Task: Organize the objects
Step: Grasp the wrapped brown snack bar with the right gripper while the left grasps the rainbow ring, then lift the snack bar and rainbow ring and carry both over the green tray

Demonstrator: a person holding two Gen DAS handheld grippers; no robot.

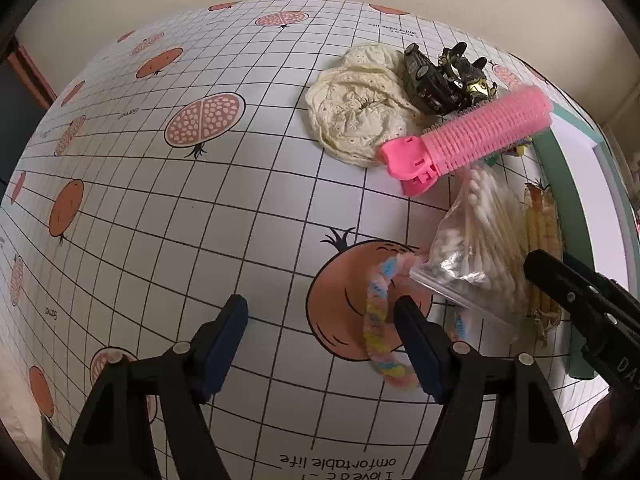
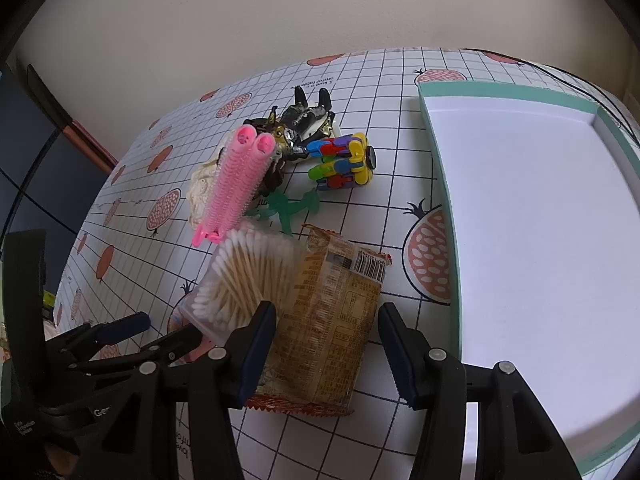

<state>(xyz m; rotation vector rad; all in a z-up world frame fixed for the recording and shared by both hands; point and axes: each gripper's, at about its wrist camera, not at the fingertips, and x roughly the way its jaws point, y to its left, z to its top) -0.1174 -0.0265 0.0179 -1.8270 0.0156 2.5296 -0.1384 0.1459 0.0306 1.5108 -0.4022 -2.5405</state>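
Clutter pile: the things to organize sit heaped together on the tabletop [image 2: 132,208], just left of the empty teal-rimmed box [image 2: 444,184] — my read is they all go in there.
Left gripper [image 1: 320,308]: my jaws are apart, hovering low over the tabletop with nothing between the pads but printed cloth.
Pastel hair tie [image 1: 376,320]: lying flat, looped around the tip of my left gripper's right finger [image 1: 412,332]; whether it touches the pad I can't tell.
Cream lace cloth [image 1: 356,116]: crumpled at the far side, well ahead of my left jaws.
Pink hair roller [image 2: 236,184]: resting across the cloth and the black-and-gold toy [image 2: 300,124], propped on the pile and not flat.
Cotton swab bag [image 2: 244,276]: leaning on the snack, its near corner just ahead of my right gripper's left finger [image 2: 256,344].
Green figure [image 2: 288,208]: half buried behind the swabs.
Colourful block toy [image 2: 344,160]: on its own, beside the black toy, nearer the box.
Snack packet [image 2: 328,320]: flat, barcode up, running lengthwise between my right jaws.
Right gripper [image 2: 326,344]: jaws wide apart, straddling the packet's near half, not closed on it — looks like my first pick, being closest to the box.
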